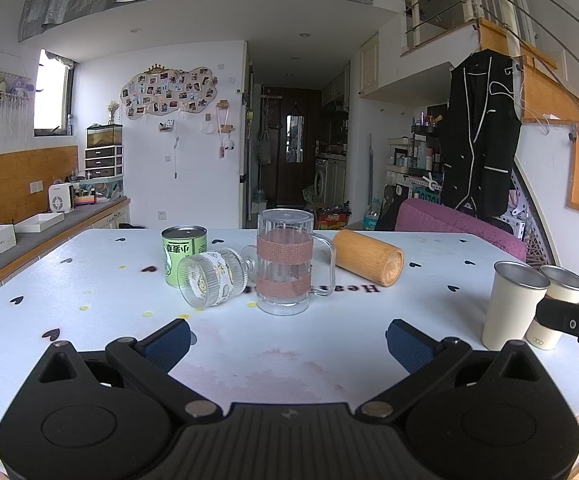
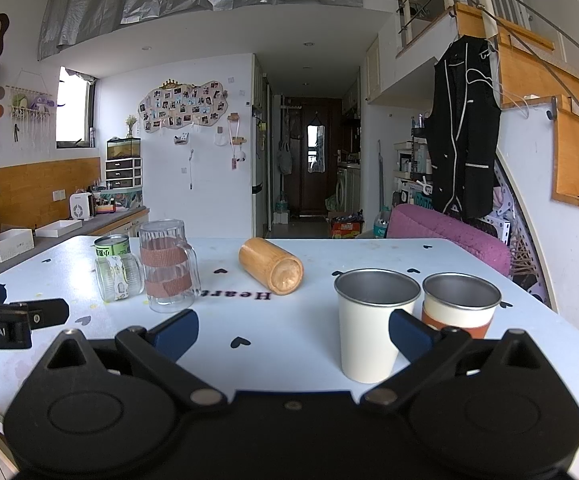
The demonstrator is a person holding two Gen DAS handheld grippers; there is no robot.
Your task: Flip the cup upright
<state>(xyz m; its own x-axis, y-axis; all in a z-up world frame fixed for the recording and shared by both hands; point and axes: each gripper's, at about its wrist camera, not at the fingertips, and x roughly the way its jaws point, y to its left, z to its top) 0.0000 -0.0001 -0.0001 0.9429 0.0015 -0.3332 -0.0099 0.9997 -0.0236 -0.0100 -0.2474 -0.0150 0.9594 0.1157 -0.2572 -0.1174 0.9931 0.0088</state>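
Observation:
A small ribbed glass cup with a printed band lies on its side on the white table, mouth toward me. A wooden cup also lies on its side farther back. My left gripper is open above the near table edge, a short way in front of the glass cup and the upright glass mug. My right gripper is open too, nothing between its fingers, with the white metal cup just ahead of its right finger.
A green tin can stands behind the glass cup. A second metal cup with a brown sleeve stands beside the white one. A purple chair is behind the table's far edge, a counter to the left.

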